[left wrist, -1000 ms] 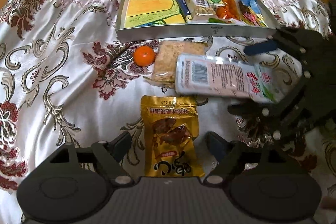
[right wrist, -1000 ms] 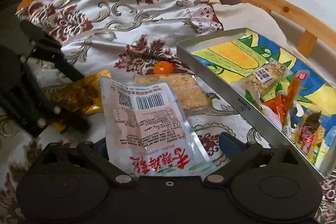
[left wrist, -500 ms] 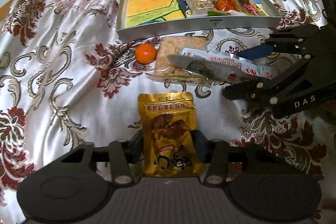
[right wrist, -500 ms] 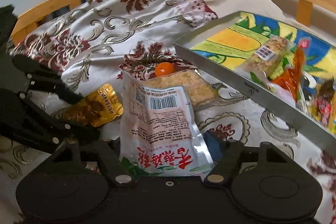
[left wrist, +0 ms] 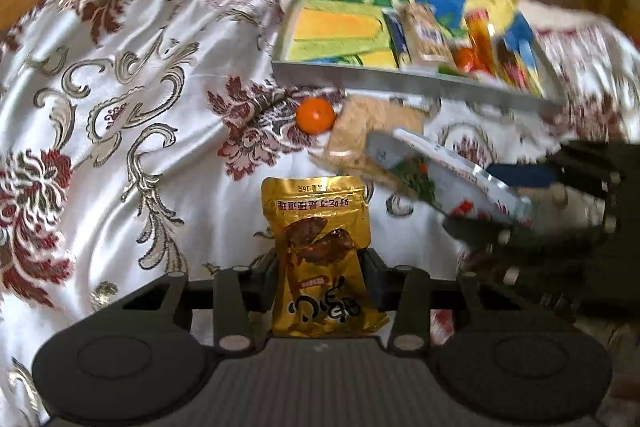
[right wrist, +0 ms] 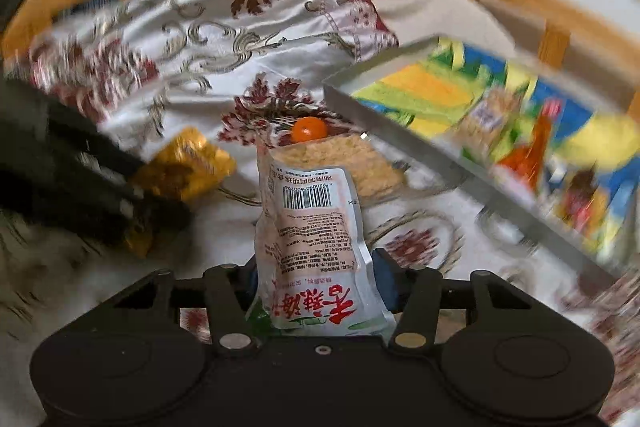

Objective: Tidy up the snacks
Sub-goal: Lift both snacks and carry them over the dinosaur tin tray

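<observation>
Bed | tray ahead part-filled | left tool closing on gold pouch | right tool closing on white packet | orange, cracker pack left out

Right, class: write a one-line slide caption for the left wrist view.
Left gripper closing on a gold snack pouch lying on the floral bedspread, tray behind.

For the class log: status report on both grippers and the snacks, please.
Left gripper closing on gold pouch. Right gripper closing on white packet, lifted. Tray ahead; orange and cracker pack lie between.
</observation>
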The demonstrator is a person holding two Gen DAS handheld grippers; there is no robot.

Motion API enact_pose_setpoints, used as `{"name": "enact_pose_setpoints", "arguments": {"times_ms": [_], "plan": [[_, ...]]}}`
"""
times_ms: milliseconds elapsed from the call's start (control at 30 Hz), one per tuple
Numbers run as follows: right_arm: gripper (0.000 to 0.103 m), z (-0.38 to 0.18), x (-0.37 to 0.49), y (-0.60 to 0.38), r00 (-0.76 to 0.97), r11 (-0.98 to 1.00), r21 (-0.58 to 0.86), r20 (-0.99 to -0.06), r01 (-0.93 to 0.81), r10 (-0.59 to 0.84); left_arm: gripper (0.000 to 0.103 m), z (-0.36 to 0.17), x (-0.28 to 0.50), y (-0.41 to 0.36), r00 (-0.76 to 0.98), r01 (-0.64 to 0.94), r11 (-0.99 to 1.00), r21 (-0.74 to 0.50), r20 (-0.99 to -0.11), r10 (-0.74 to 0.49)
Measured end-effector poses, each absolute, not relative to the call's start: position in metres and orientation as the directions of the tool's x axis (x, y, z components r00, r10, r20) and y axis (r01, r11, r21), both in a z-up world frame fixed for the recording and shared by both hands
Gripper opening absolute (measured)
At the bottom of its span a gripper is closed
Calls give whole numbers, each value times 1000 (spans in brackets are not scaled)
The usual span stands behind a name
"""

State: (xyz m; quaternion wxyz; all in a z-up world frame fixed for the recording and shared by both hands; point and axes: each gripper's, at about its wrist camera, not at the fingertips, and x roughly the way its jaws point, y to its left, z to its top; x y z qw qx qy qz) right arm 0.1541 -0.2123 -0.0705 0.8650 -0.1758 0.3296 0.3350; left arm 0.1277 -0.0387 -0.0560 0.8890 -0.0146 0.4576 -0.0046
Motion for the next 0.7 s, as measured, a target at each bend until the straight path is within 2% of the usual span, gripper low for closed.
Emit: {"name": "enact_pose_setpoints", "arguments": {"times_ms": [200, 400, 700], "plan": [[55, -63, 147, -214, 626, 709, -182, -647, -682, 436, 46, -51, 125, -44, 619, -52, 997, -56, -785, -12], [55, -37, 155, -235, 704, 776, -166, -563, -609, 432, 46, -34, 132, -46, 672, -64, 991, -120, -739, -46], [55, -6, 184, -282, 853, 905, -102, -392, -413, 345, 47, 3, 184, -64, 756, -73, 992, -106, -655, -14]]}}
